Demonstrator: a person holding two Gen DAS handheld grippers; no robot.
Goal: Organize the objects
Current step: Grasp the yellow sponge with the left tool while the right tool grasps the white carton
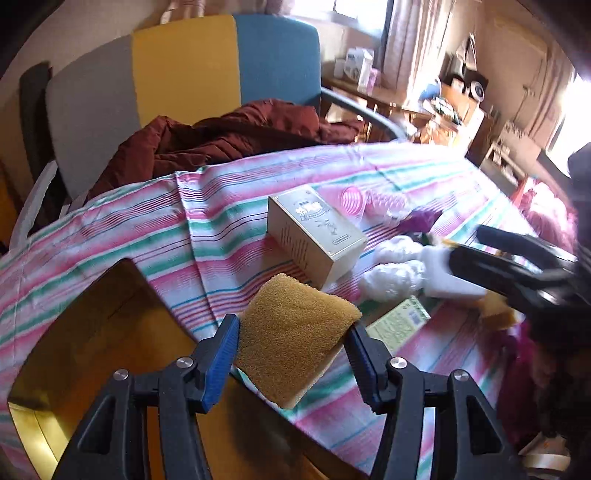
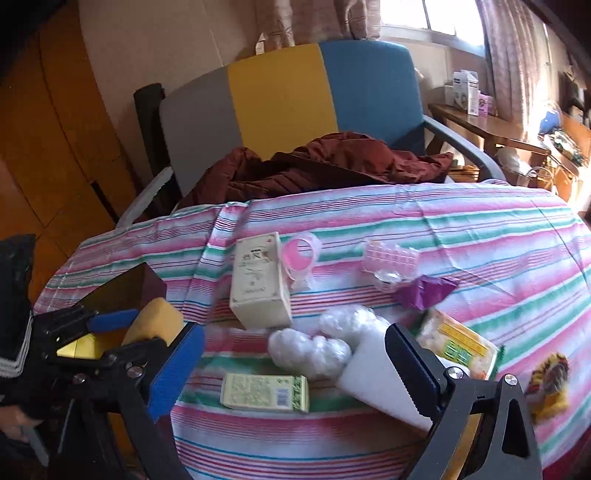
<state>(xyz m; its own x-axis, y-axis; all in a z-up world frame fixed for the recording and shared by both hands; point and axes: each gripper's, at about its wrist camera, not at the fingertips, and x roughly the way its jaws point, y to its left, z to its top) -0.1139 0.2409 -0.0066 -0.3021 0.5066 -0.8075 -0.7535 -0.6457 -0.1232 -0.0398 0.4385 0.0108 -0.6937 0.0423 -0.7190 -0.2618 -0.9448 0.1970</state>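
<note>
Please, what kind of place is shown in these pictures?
Probably a room in a home: a table under a striped cloth, a padded armchair with a dark red jacket on it, and curtains at a window.

Daylight pours in from the window (image 1: 360,14) at the upper right of both views, blown out to white there and along the right edge of the left wrist view. The striped cloth (image 2: 424,221) on the counter is evenly lit, with soft shadows beside the boxes. The room's left side is dim and orange-brown. Straight lines bow strongly near the edges, and the corners fall to black. The far furniture (image 1: 461,110) is smeared by motion blur, as is the right tool (image 1: 517,258) in the left wrist view.
</note>
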